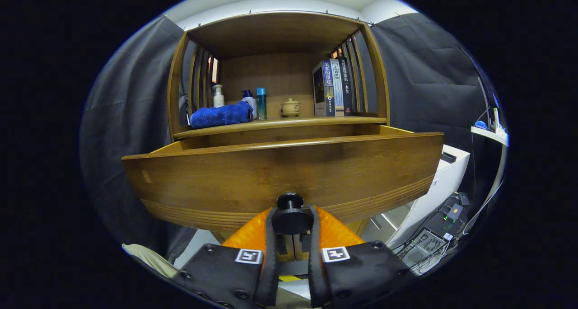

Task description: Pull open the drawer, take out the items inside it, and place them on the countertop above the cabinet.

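Observation:
A wooden drawer front (280,173) stands pulled out toward me from the cabinet, its top rim just below the countertop (280,124). A round black knob (290,216) sticks out of the drawer front, low in the middle. My gripper (291,221) is shut on this knob, with one finger pressing on each side of it. The inside of the drawer is hidden behind its front panel.
On the countertop lie a blue towel (221,115), a white pump bottle (218,96), a blue-capped bottle (249,102), a teal bottle (261,103), a small lidded pot (290,107) and standing books (332,88). A white box (445,182) and cables (433,241) sit lower right.

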